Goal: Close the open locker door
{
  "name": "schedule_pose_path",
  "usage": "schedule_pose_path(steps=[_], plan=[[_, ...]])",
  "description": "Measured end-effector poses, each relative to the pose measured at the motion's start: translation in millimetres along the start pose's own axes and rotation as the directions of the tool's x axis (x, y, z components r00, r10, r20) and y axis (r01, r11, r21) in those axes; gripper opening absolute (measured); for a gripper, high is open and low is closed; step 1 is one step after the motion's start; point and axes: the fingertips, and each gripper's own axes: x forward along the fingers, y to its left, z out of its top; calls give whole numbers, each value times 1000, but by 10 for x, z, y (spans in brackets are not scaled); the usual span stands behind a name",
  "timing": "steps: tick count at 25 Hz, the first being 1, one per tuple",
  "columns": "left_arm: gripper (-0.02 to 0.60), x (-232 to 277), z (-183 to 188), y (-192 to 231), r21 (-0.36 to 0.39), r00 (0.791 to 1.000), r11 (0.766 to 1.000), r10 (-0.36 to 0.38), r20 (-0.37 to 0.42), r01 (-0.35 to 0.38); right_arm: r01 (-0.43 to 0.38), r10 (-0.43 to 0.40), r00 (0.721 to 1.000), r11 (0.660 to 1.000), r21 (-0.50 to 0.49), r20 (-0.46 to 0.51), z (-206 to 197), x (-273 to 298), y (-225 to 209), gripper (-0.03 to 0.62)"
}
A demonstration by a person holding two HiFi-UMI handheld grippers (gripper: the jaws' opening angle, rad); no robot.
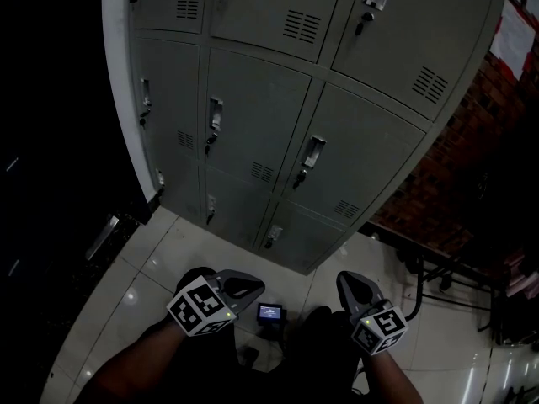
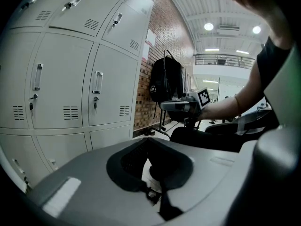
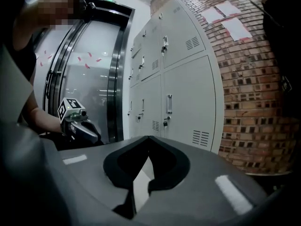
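A grey bank of lockers [image 1: 261, 116] stands in front of me, each door with a chrome handle and a vent. Every door that shows lies flush with its frame; I see none standing open. The same lockers [image 2: 66, 88] fill the left of the left gripper view, and the lockers [image 3: 183, 98] sit centre right in the right gripper view. My left gripper [image 1: 240, 286] hangs low over the floor tiles, shut and holding nothing. My right gripper [image 1: 354, 289] is level with it, also shut and holding nothing. Both are well short of the lockers.
A small dark device with a lit screen [image 1: 269, 313] lies on the tiles between the grippers. A brick wall [image 3: 254, 102] adjoins the lockers, with a black backpack [image 2: 167, 81] on a rack beside it. A dark-framed glass door [image 3: 94, 79] is on the other side.
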Motion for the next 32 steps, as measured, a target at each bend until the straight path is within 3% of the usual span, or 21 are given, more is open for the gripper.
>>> schedule_pose_path(steps=[6,32], plan=[[12,3,-8,-7,2,1000,1000,4,-2,-4,-31,31,999,999,-5,-44,-276,-72,161,2],[12,-1,20,-37,9,1000,1000,6,-12,-6,-146,146,989,988,51,4,-198,-77,349,2]])
